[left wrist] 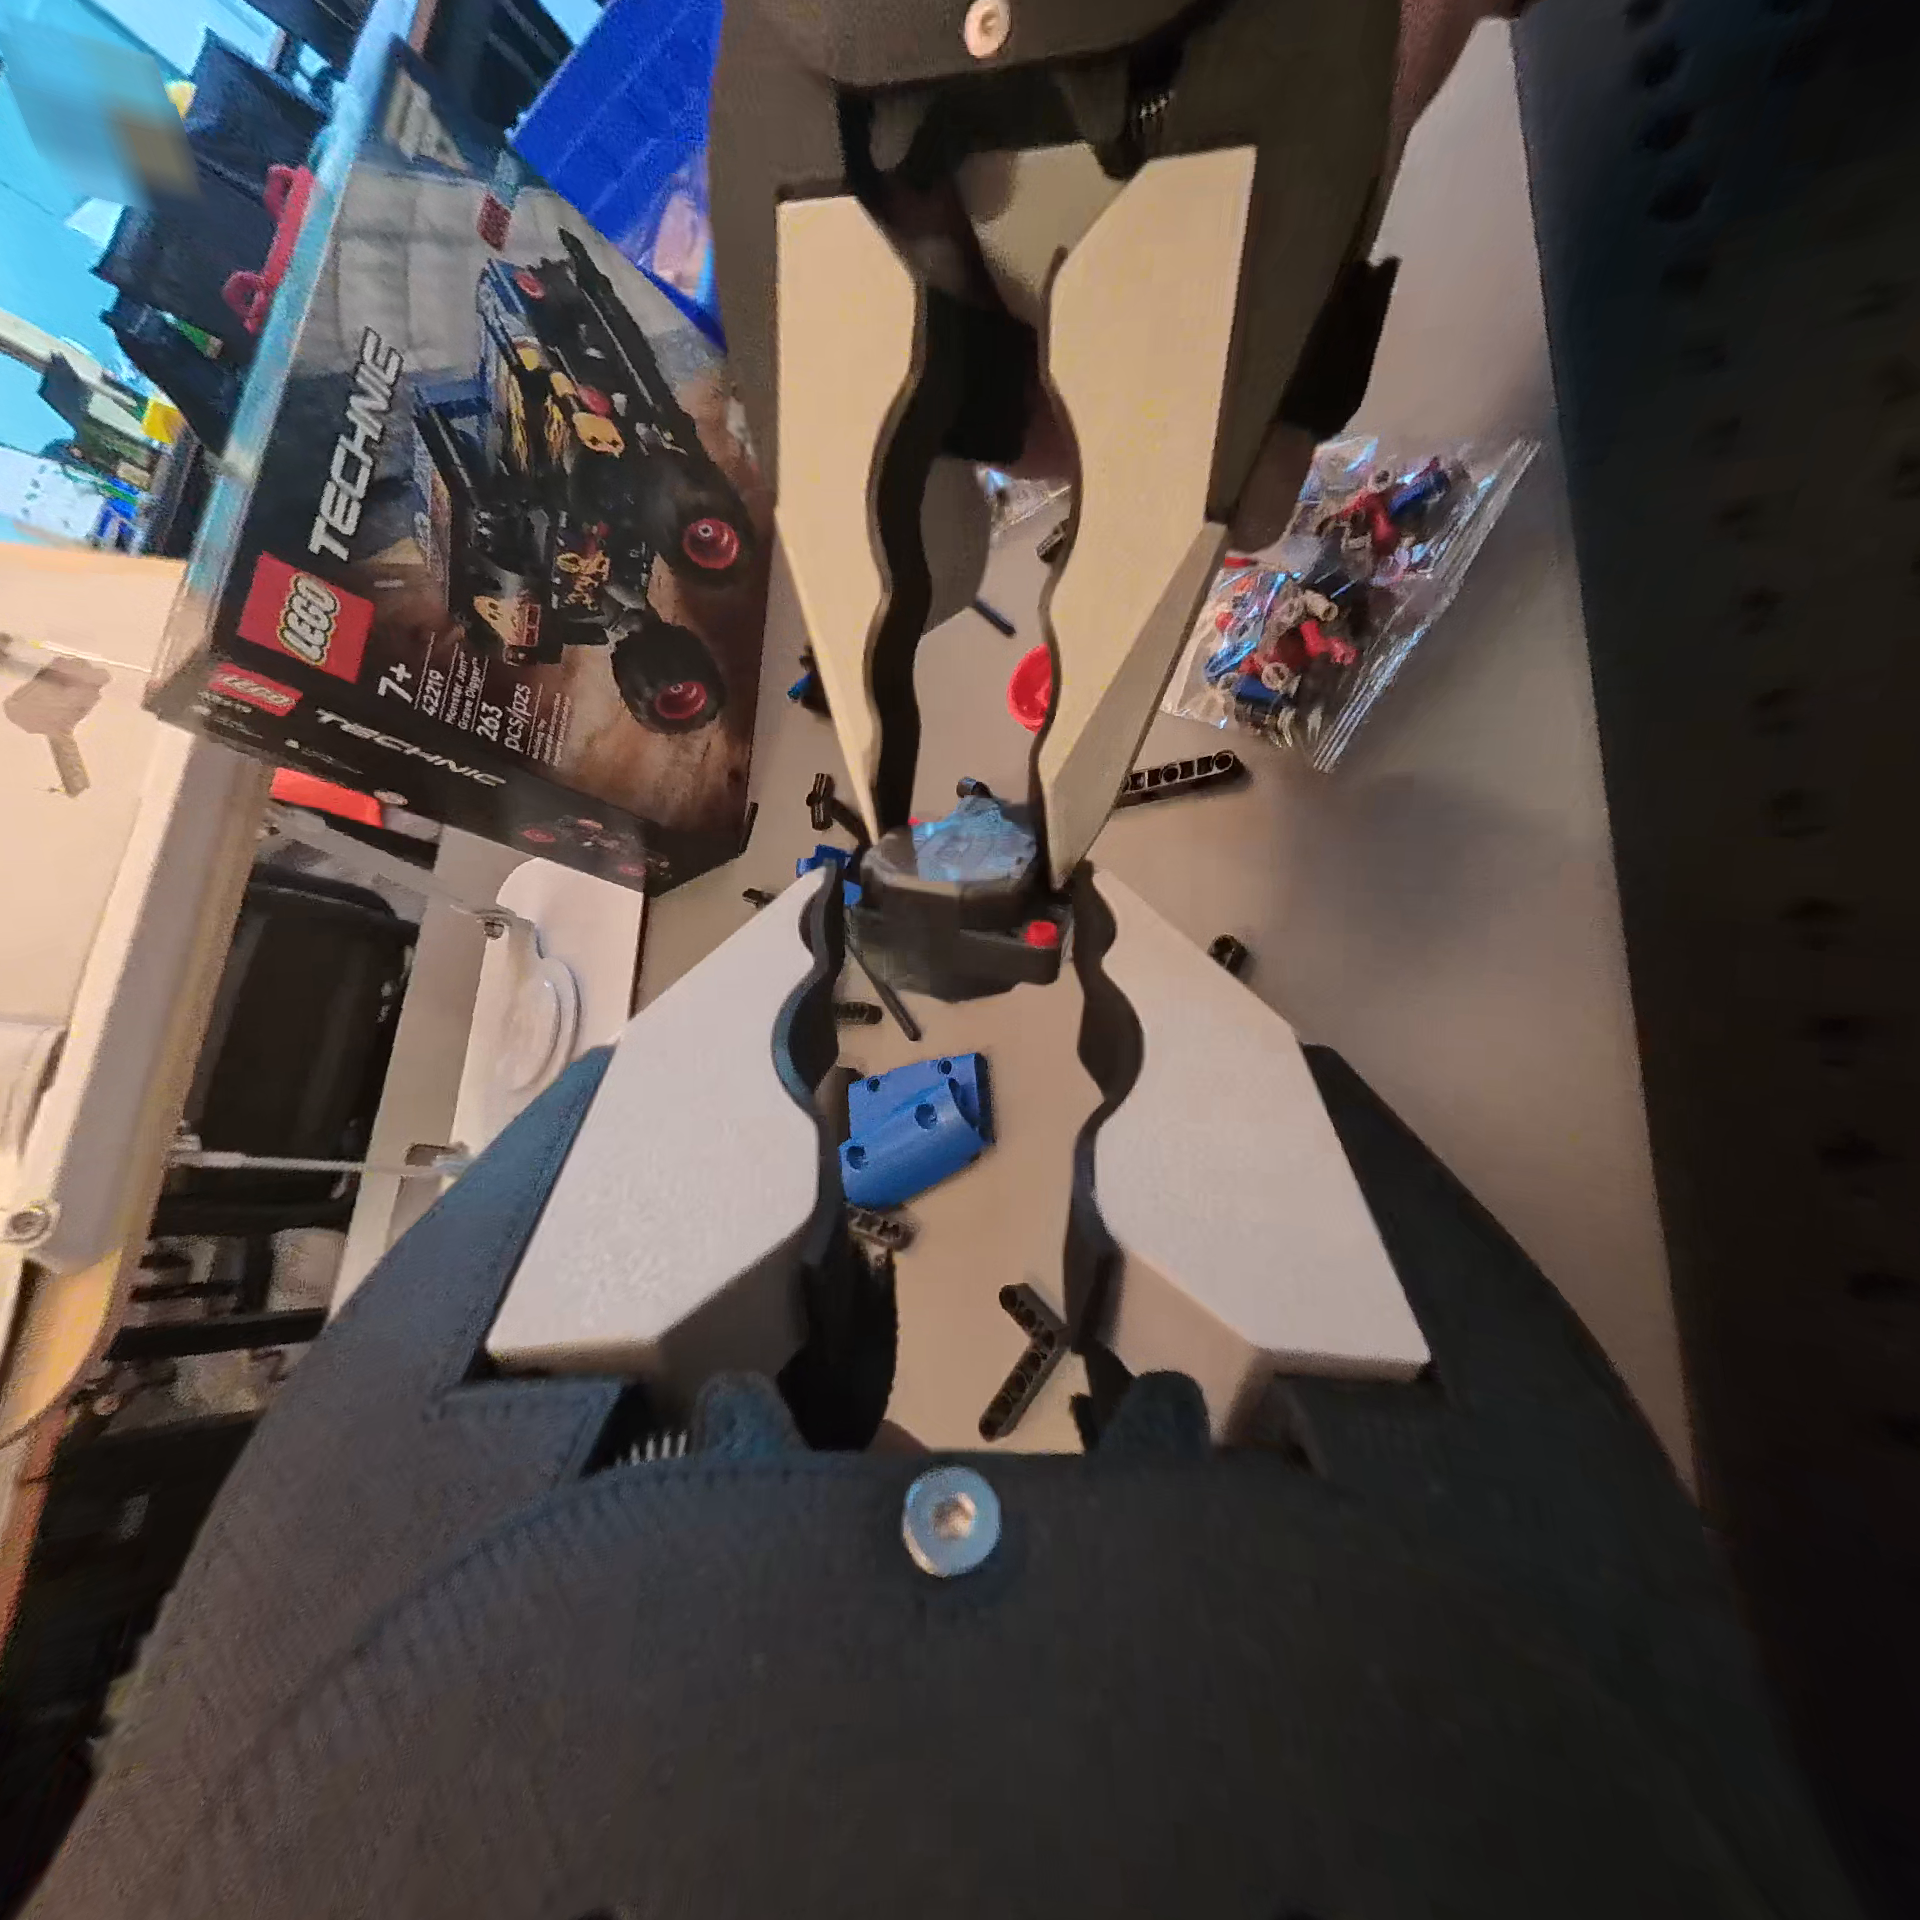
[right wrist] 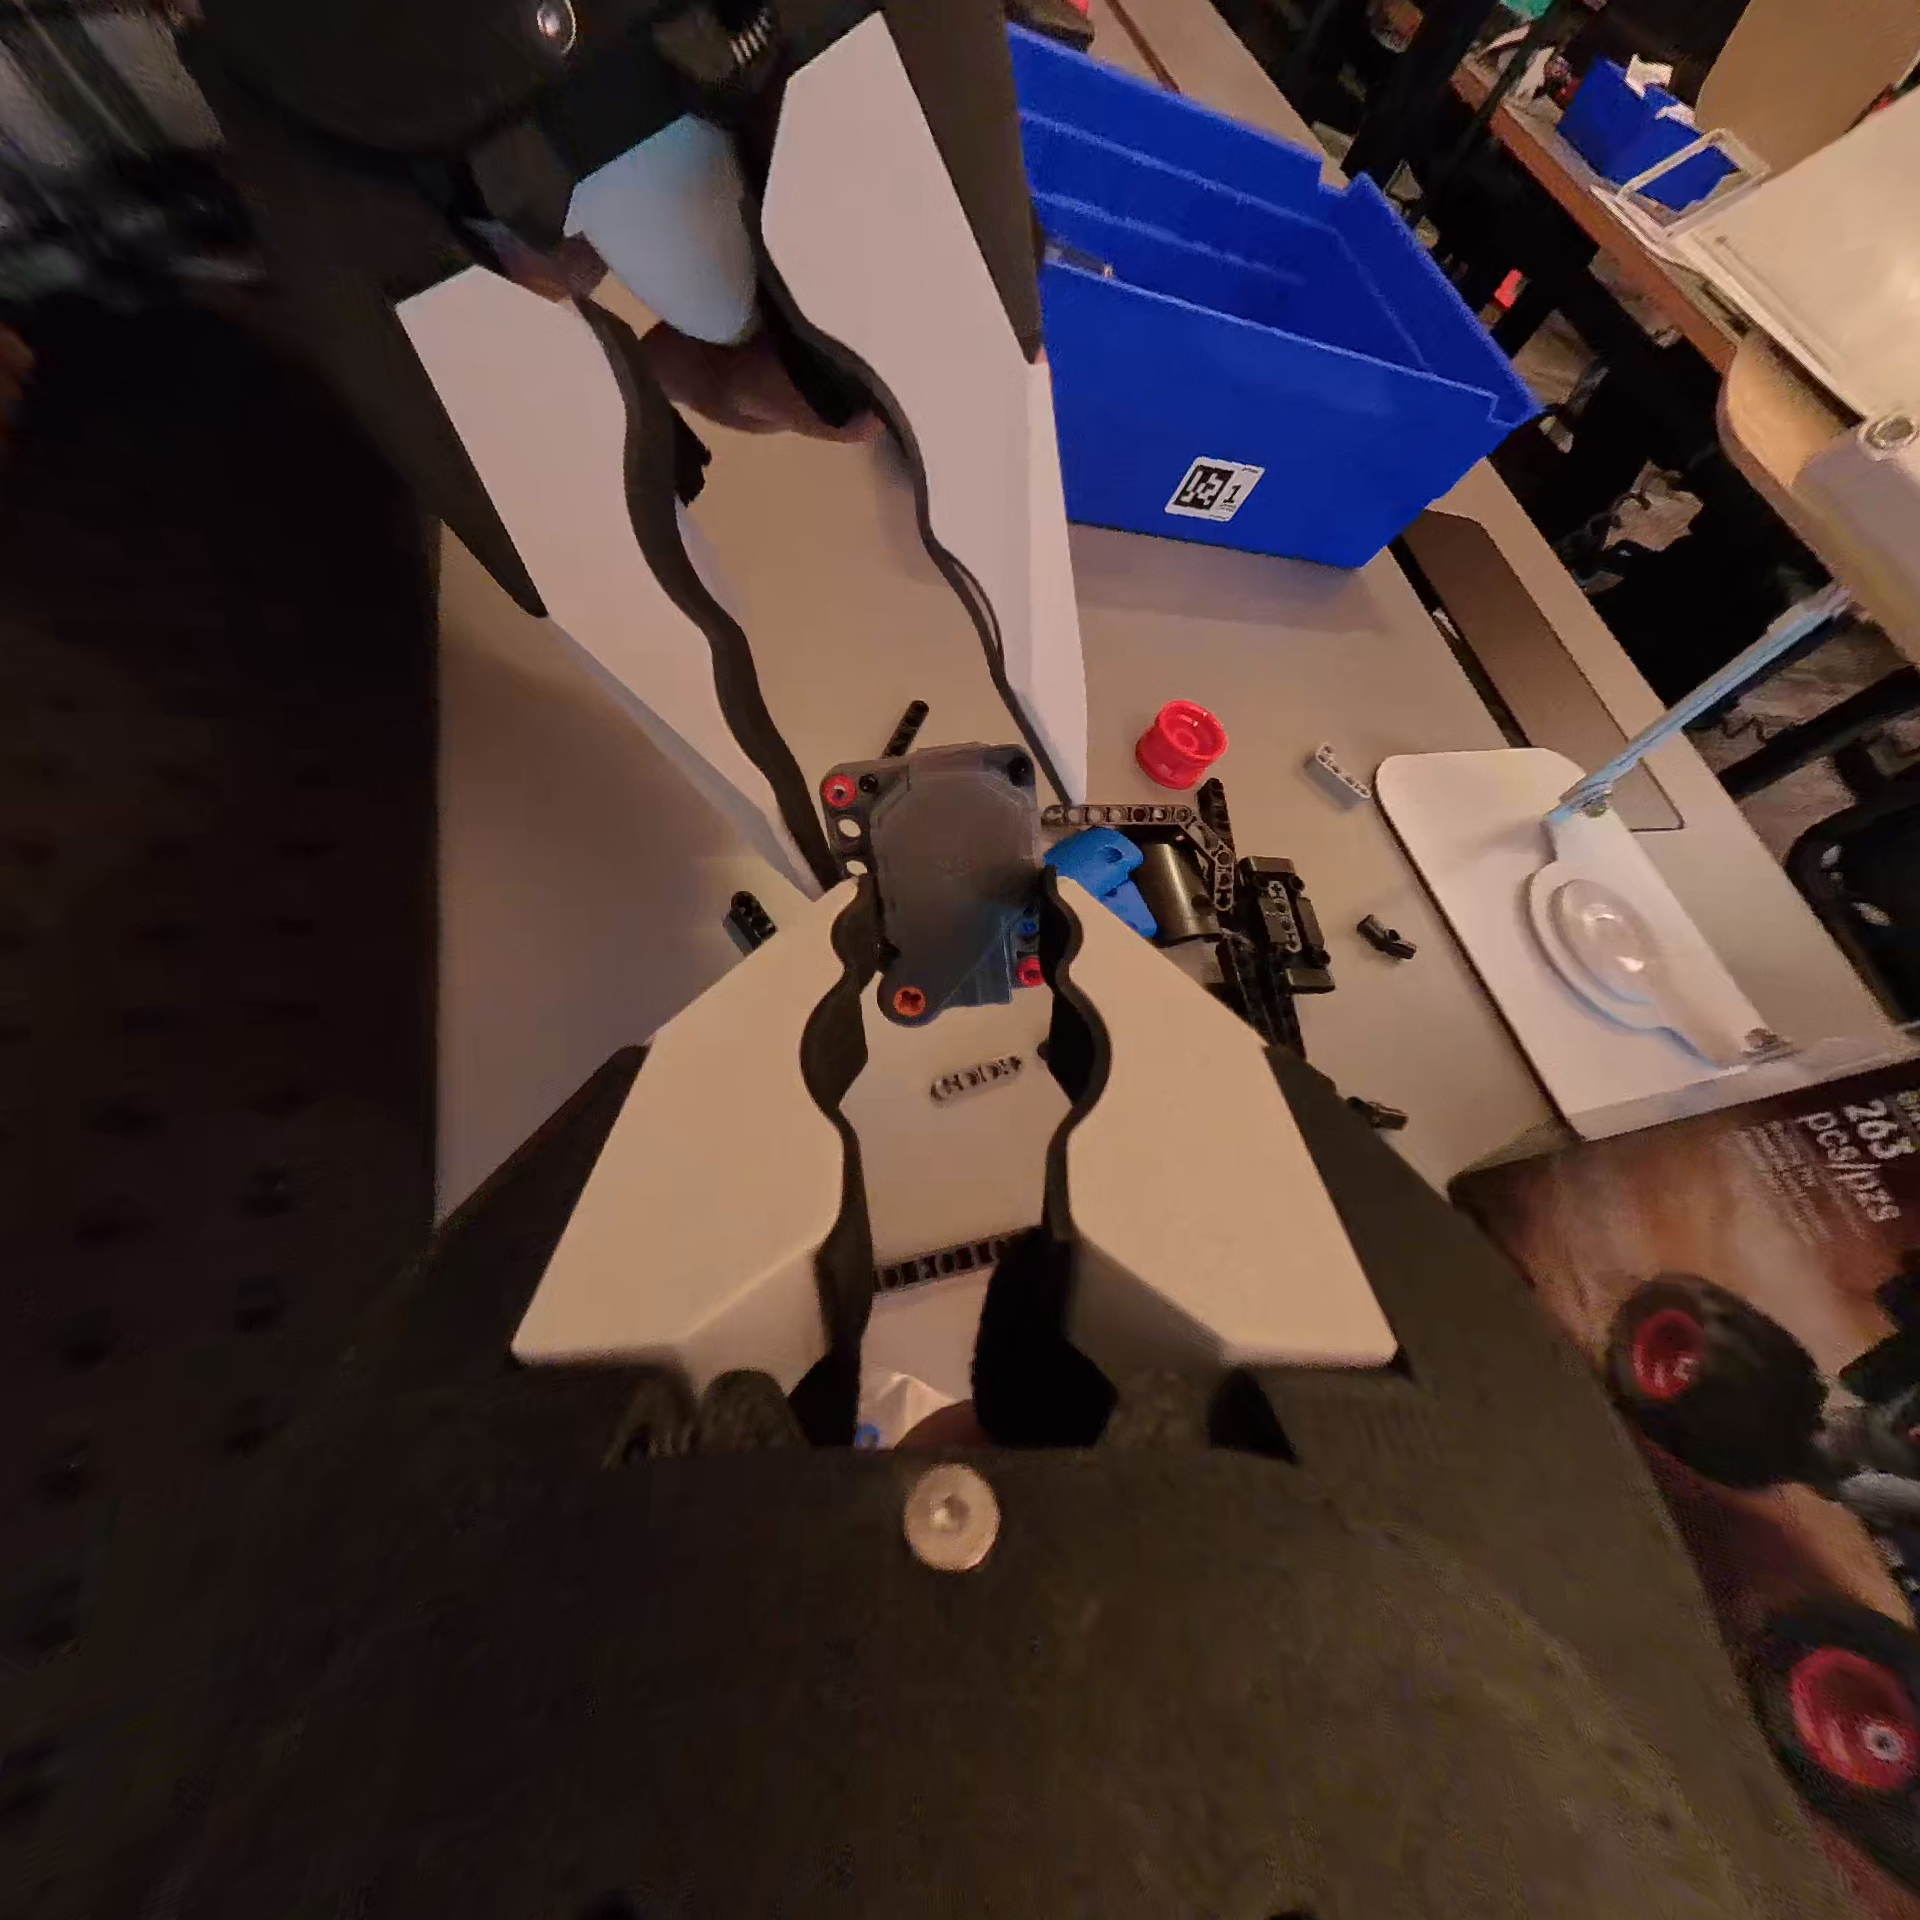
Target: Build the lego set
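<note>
Both your grippers, left gripper and right gripper, have their jaws closed on the same grey motor block, held above the bench. Keep both grips square while pressing parts together.

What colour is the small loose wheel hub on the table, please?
Red wheel hub; clearest in the right wrist view.

The left tongs and the right tongs meet tip to tip from opposite sides above the surface, each pointing at the other. Both sets of white, wavy-edged fingers stand narrowed, their tips pressed against the same dark grey lego assembly held between them.
</note>
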Demonstrator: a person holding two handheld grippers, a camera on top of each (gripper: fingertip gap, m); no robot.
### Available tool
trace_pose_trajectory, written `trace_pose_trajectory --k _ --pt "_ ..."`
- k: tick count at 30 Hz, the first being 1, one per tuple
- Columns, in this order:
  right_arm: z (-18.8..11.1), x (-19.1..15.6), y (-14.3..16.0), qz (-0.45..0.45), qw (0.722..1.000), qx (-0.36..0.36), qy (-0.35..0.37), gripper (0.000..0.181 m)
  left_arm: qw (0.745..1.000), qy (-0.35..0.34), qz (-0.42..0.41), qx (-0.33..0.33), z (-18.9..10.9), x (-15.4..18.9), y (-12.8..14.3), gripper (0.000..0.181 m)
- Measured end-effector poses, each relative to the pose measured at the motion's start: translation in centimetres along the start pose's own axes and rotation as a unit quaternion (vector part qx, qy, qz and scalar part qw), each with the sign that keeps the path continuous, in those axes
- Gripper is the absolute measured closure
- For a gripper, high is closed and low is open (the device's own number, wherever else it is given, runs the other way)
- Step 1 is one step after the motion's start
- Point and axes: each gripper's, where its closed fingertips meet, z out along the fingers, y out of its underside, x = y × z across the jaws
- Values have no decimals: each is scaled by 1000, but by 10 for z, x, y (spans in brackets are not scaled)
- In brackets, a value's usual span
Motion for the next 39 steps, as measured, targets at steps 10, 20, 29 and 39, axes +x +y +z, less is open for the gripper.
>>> trace_pose_trajectory --k 10,20,29,39 --pt "-2 1 4 171 982 46 -62 153 996 -10 -79 27 -10 -5 8 128" --pt "5 -6 53 222 968 -89 -78 153 982 89 -157 -53 10 47 64 144" --pt "18 -19 70 206 956 -180 -101 153 974 121 -168 -87 27 73 80 173" --pt "23 -15 70 199 960 -175 -94 153 977 93 -163 -96 30 68 81 176"
